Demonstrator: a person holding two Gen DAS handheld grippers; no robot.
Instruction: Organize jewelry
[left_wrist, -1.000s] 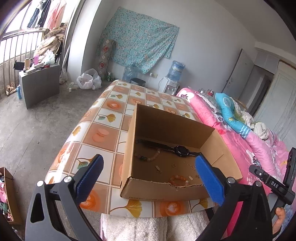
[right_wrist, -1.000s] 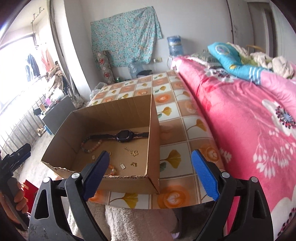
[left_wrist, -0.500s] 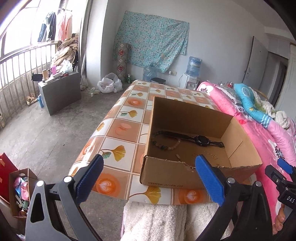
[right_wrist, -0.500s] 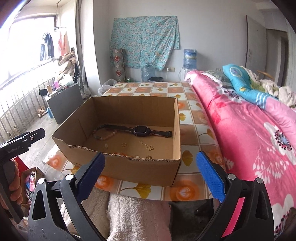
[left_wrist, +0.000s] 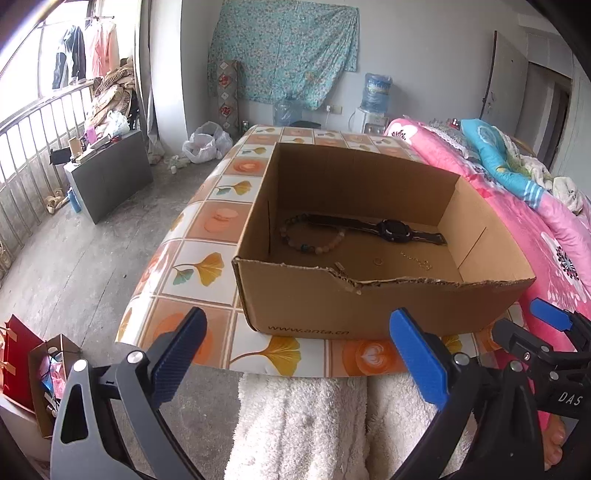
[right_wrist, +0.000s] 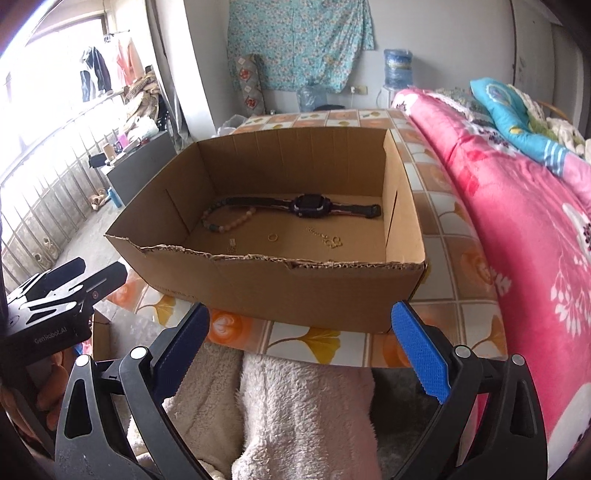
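Left wrist view shows the left gripper (left_wrist: 295, 354) low in the frame with its blue pads spread wide and nothing between them; the right gripper (right_wrist: 301, 349) is likewise spread and empty in its own view. Over the last second both have drawn back and dropped from looking down into the cardboard box (left_wrist: 369, 310) to facing its torn near wall, so I judge no item has been picked yet and a fresh approach is needed. The jewelry lies on the box floor: a black watch (left_wrist: 393, 230) along the far wall, a bead bracelet (left_wrist: 314, 240) at centre left, a small ring (left_wrist: 377, 261) and a thin chain (left_wrist: 415, 258) nearer. The near wall stands between pads and pieces, so entry must come over the rim. The tiled table (left_wrist: 207, 258) leaves open room at the left; the pink bedding (right_wrist: 517, 221) crowds the right.
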